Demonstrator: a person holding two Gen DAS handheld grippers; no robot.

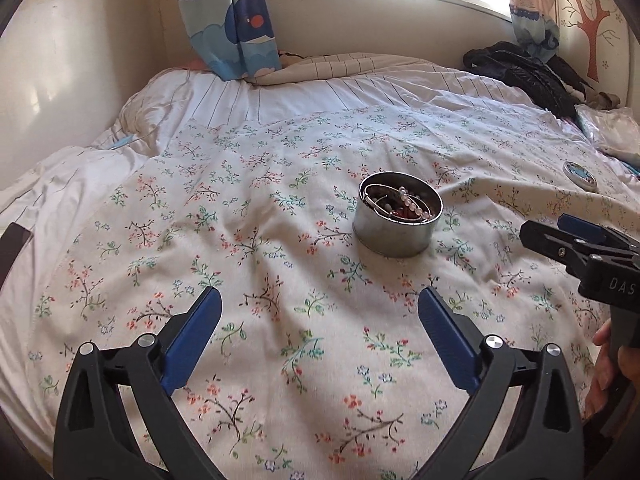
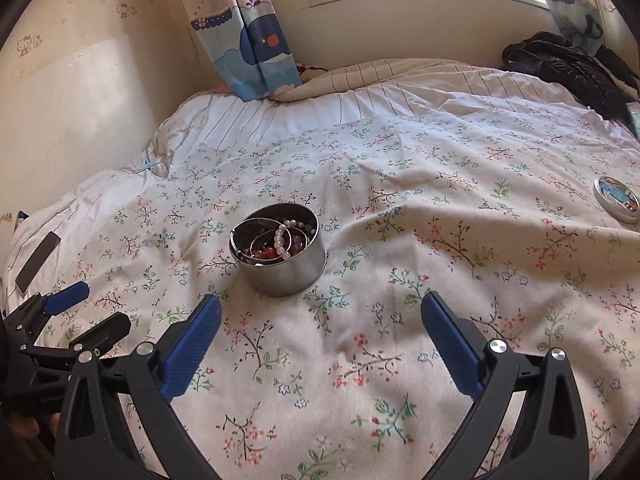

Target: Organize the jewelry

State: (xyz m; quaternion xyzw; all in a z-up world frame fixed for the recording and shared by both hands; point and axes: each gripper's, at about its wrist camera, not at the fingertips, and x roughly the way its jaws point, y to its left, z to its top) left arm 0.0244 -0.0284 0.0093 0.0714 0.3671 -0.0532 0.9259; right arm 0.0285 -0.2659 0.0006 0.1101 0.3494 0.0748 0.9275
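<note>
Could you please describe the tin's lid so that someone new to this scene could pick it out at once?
Start at the bed with the floral sheet. Right of the open tin of jewelry, well apart from it, the lid lies flat on the sheet. It is the only shallow round disc there, silver-rimmed with a blue picture on top.

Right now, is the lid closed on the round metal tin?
No, the round metal tin stands open with bracelets showing inside, and its lid lies apart on the bedspread, far to the right.
</note>
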